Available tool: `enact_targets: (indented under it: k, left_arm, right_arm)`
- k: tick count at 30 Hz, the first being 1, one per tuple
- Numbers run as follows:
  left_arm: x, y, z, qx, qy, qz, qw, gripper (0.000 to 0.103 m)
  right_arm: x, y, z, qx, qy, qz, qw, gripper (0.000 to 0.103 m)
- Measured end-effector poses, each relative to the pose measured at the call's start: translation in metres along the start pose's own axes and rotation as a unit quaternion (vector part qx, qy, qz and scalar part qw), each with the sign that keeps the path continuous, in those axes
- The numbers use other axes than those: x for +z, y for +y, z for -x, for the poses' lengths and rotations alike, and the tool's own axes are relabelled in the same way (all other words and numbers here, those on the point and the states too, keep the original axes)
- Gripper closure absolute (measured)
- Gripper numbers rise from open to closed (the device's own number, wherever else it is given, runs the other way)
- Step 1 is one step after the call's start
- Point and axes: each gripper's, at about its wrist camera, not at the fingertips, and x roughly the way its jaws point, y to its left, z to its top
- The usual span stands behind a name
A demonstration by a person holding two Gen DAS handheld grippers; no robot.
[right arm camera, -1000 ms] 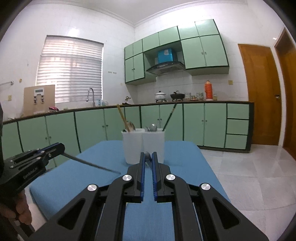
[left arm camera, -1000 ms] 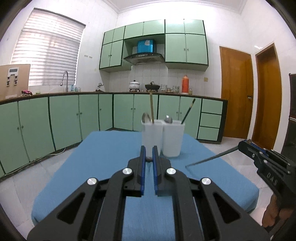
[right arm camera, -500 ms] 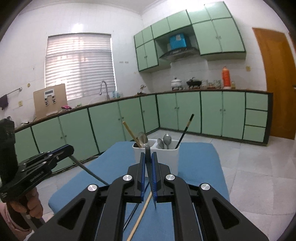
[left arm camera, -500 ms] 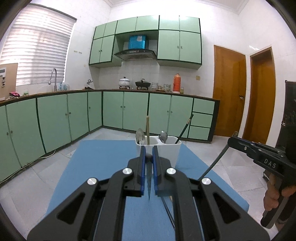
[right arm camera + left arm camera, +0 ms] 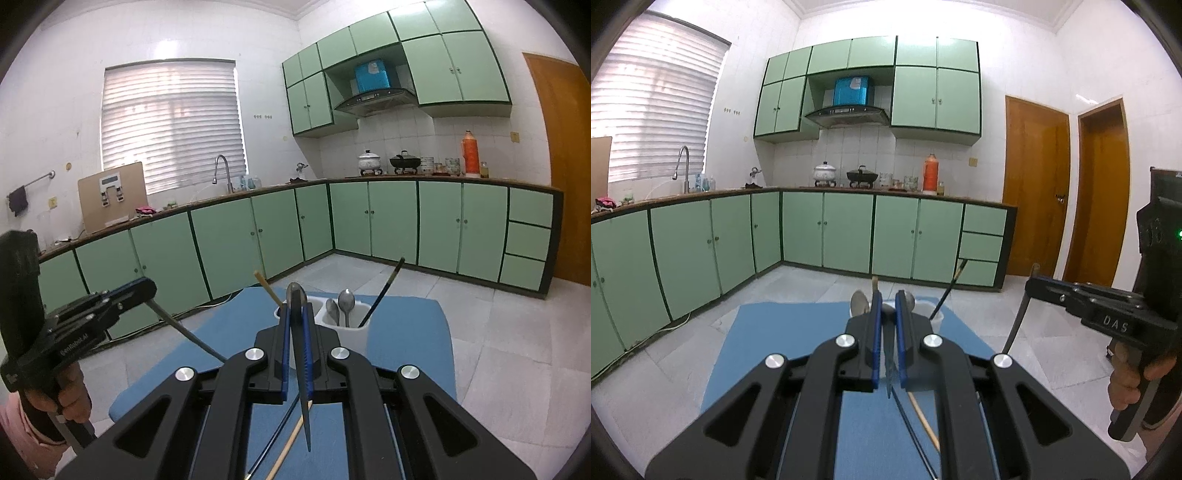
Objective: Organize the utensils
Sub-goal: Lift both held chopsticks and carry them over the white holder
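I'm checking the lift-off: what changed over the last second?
The left hand-held gripper and the right hand-held gripper both rose from the blue table. They carry the left spoon and the right spoon, so the white holder sits lower in both views. Both stayed shut; nothing was released. The holder and its utensils kept their places.
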Motion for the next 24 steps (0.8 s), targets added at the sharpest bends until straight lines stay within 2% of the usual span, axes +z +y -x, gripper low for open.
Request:
enact_targets:
  k: [8,12,17,20,24]
  left_arm:
    - [0.033,-0.002,-0.015,-0.015,-0.023,0.008,0.9996,0.097]
    - [0.057,-0.008,-0.021,-0.021,-0.050,0.007,0.9985,0.097]
    - [0.088,-0.015,-0.032,-0.009,-0.092,-0.002,0.9957,0.097]
    - [0.098,-0.016,-0.054,-0.004,-0.090,0.000,0.9959,0.097]
    - [0.098,-0.014,-0.083,0.011,-0.079,-0.002,0.9968,0.097]
  right_arm:
    - [0.028,-0.006,-0.003,0.003,-0.020,-0.005,1.000,0.097]
    - [0.057,-0.008,0.003,0.007,-0.055,-0.005,0.998,0.097]
    - [0.099,-0.011,0.003,0.002,-0.101,0.000,0.995,0.097]
    - [0.117,-0.017,-0.009,-0.003,-0.118,-0.002,0.993,0.097]
    - [0.125,-0.029,-0.037,-0.013,-0.126,-0.010,0.992,0.097]
